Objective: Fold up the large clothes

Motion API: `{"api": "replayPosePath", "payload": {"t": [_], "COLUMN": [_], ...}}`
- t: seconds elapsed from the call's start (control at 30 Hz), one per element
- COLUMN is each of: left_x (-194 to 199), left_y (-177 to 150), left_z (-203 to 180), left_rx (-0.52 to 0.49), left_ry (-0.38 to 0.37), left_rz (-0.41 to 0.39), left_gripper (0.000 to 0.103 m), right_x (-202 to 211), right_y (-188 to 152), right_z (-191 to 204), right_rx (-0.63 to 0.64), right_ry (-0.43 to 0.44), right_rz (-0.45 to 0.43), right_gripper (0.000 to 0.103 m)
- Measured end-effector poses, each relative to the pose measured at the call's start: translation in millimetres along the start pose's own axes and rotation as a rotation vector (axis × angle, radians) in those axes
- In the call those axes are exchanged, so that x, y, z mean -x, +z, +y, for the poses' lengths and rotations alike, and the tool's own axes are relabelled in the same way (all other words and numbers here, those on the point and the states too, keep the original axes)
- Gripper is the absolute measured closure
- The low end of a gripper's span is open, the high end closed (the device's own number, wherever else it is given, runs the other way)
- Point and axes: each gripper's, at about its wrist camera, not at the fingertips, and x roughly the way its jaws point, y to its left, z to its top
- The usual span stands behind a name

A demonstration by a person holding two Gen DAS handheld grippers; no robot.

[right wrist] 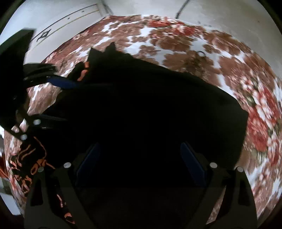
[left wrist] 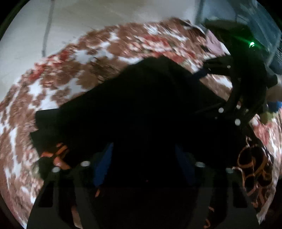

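A large black garment [left wrist: 141,98] [right wrist: 149,105] lies folded on a bed or table covered in a brown, red and white floral cloth [left wrist: 61,79] [right wrist: 193,44]. Orange print shows at the garment's edges [left wrist: 253,169] [right wrist: 30,155]. My left gripper [left wrist: 143,163] hovers over the dark cloth with its blue pads [left wrist: 104,163] apart and nothing pinched. In the right wrist view the left gripper [right wrist: 58,101] is at the left edge, its fingers spread. My right gripper [right wrist: 141,160] stands wide open above the garment. The left wrist view shows the right gripper [left wrist: 206,89] at the right, also spread.
Pale floor [left wrist: 105,14] lies beyond the floral cloth, with a grey pole [left wrist: 47,26] standing on it. A white panel or door [right wrist: 61,19] is at the far left of the right wrist view. Dark glassy furniture [left wrist: 246,15] stands at the back right.
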Motion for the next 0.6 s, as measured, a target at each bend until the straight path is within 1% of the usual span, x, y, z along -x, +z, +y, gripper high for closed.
{"api": "replayPosePath", "payload": {"t": [0.03,0.07,0.1,0.13,0.17,0.2,0.3,0.37,0.47,0.53,0.6], "left_x": [-5,-8,-10,-11,-11,-9,0,9,31,44,51], "left_y": [1,1,3,5,5,5,1,-5,-18,-28,-41], "left_z": [1,3,5,5,5,3,-3,-9,-24,-33,-40], "left_rx": [-0.007,-0.011,-0.012,-0.014,-0.018,-0.031,-0.045,-0.042,-0.053,-0.047,-0.042], "left_ry": [-0.011,-0.016,-0.032,-0.044,-0.056,-0.065,-0.077,-0.075,-0.066,-0.060,-0.049], "left_rz": [0.009,0.013,0.021,0.021,0.017,0.010,0.002,-0.004,-0.010,-0.014,-0.002], "left_gripper": [0.051,0.063,0.071,0.084,0.088,0.089,0.090,0.090,0.091,0.091,0.091], "right_x": [-5,-12,-19,-23,-26,-27,-19,-10,9,23,34], "right_y": [0,0,-1,-1,-3,-5,-10,-15,-24,-32,-44], "right_z": [1,3,5,6,9,12,25,31,41,51,60], "right_rx": [0.011,0.022,0.028,0.031,0.037,0.046,0.080,0.071,0.054,0.068,0.072], "right_ry": [0.008,0.020,0.029,0.034,0.041,0.044,0.038,0.042,0.067,0.071,0.072], "right_rz": [0.007,0.024,0.047,0.064,0.075,0.075,0.068,0.067,0.062,0.053,0.054], "right_gripper": [0.021,0.034,0.048,0.054,0.062,0.072,0.081,0.087,0.087,0.087,0.087]}}
